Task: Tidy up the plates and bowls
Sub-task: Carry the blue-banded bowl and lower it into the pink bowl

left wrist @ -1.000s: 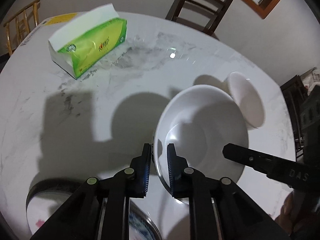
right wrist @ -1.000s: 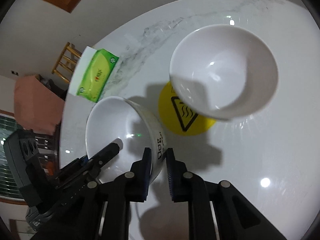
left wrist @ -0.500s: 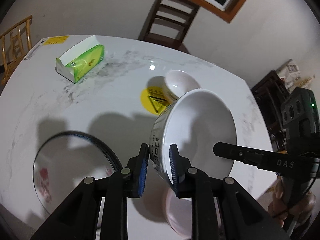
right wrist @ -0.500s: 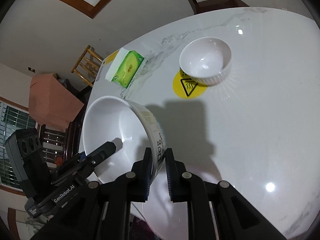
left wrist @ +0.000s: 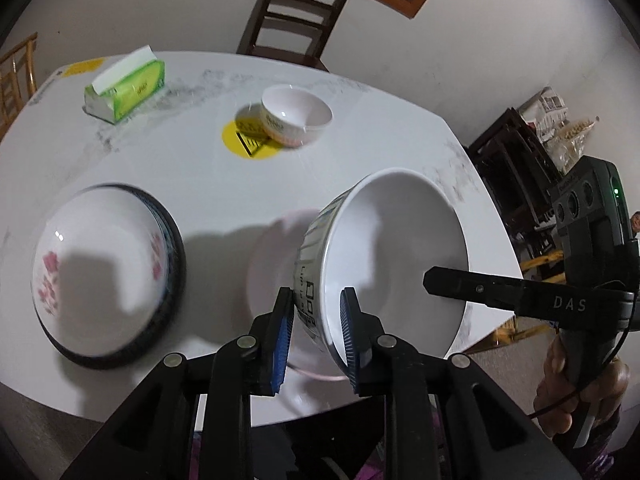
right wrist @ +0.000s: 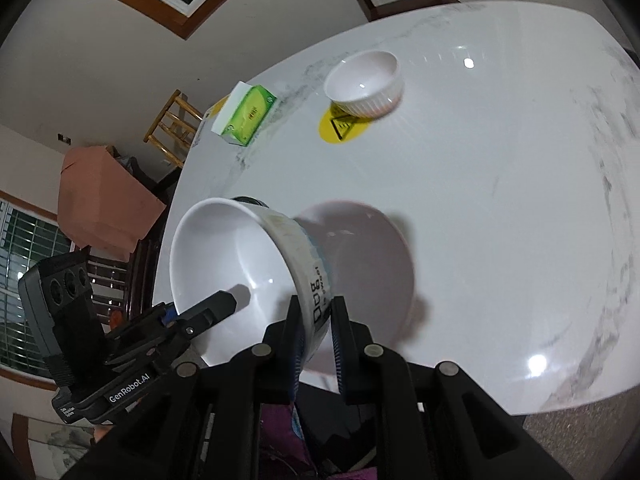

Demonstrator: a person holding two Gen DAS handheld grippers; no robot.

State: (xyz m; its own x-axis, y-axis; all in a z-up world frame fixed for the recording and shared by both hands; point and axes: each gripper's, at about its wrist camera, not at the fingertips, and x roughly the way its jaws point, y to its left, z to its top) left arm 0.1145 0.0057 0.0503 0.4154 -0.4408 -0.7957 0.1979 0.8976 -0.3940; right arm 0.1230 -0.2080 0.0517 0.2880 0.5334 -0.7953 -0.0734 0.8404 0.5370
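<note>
We read "DAS" in pale letters on the black finger of the right gripper (left wrist: 472, 289) where it reaches into the large white bowl (left wrist: 394, 256), seen from the left wrist. From the right wrist, a white label on the body of the left gripper (right wrist: 216, 309) says "GenRobot.AI", with smaller print below it too fine for us to read. The bowl's outer wall carries black characters, but we cannot make them out in either view. On the counter (right wrist: 500, 200) lies a round yellow sticker (right wrist: 340, 130) bearing a black triangular warning sign with wavy lines. The green tissue box (left wrist: 128, 88) shows printing we cannot read.
</note>
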